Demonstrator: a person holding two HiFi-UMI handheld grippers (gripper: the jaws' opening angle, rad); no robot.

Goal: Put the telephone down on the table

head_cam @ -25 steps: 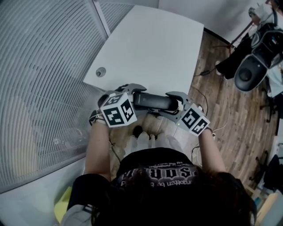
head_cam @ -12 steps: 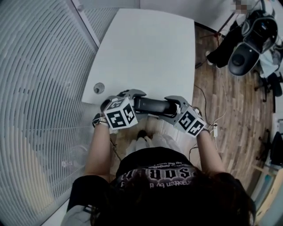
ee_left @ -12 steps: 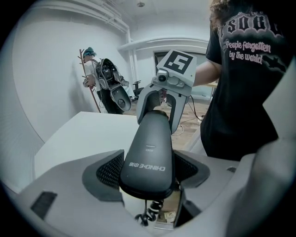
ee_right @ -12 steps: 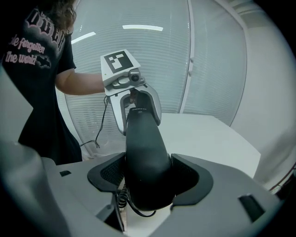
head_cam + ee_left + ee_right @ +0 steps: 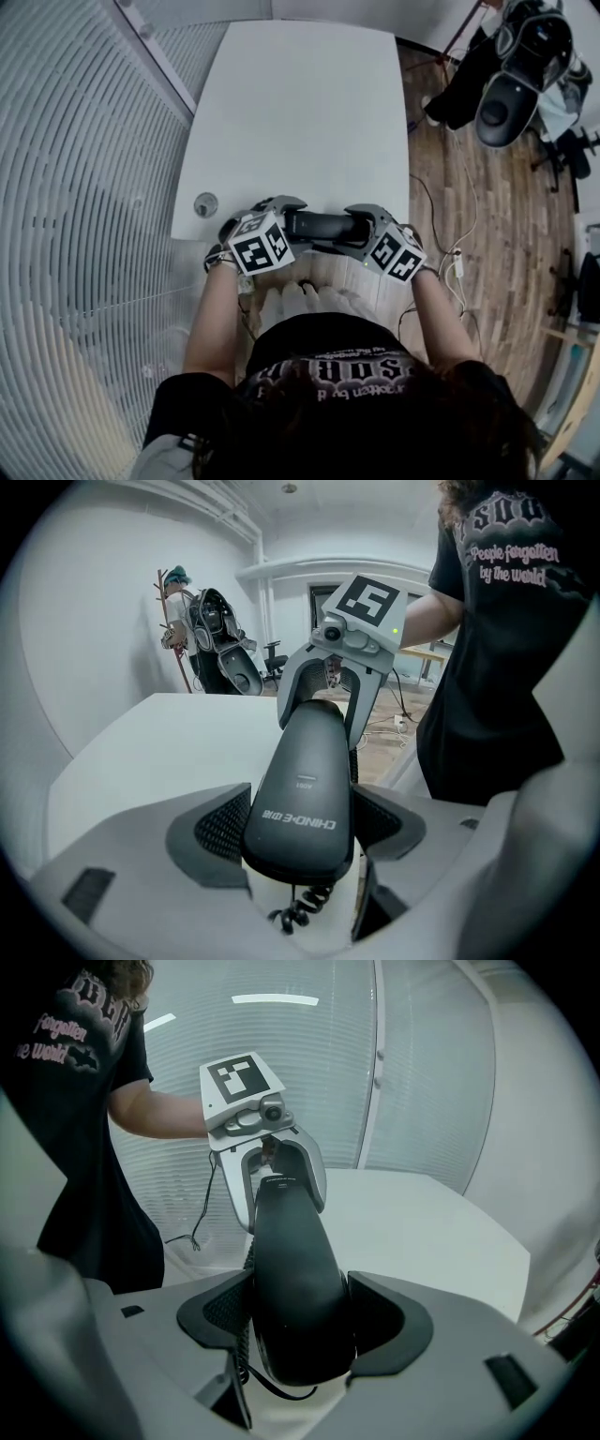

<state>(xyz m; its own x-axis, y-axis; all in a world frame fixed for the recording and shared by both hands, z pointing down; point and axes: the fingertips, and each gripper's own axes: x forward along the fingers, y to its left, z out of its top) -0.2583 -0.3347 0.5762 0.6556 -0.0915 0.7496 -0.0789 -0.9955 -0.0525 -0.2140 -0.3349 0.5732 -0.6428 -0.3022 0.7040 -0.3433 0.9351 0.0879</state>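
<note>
The black telephone handset [image 5: 323, 225] hangs level, just above the near edge of the white table [image 5: 300, 103]. My left gripper [image 5: 289, 217] is shut on its left end and my right gripper [image 5: 359, 227] is shut on its right end. In the left gripper view the handset [image 5: 305, 789] runs away from the left gripper [image 5: 298, 822], pads pressed on both sides, with the right gripper [image 5: 342, 667] at its far end. A coiled cord [image 5: 300, 911] dangles under it. In the right gripper view the handset [image 5: 295, 1279] sits in the right gripper [image 5: 300, 1321], with the left gripper [image 5: 272, 1162] beyond.
A round cable hole [image 5: 205, 203] lies in the table's near left corner. A ribbed glass wall [image 5: 84, 187] runs along the left. An office chair [image 5: 511, 89] and loose cables [image 5: 455, 267] are on the wooden floor to the right.
The head view has swung, so the table now looks squarer and closer. Both grippers keep the same hold on the handset at the table's near edge.
</note>
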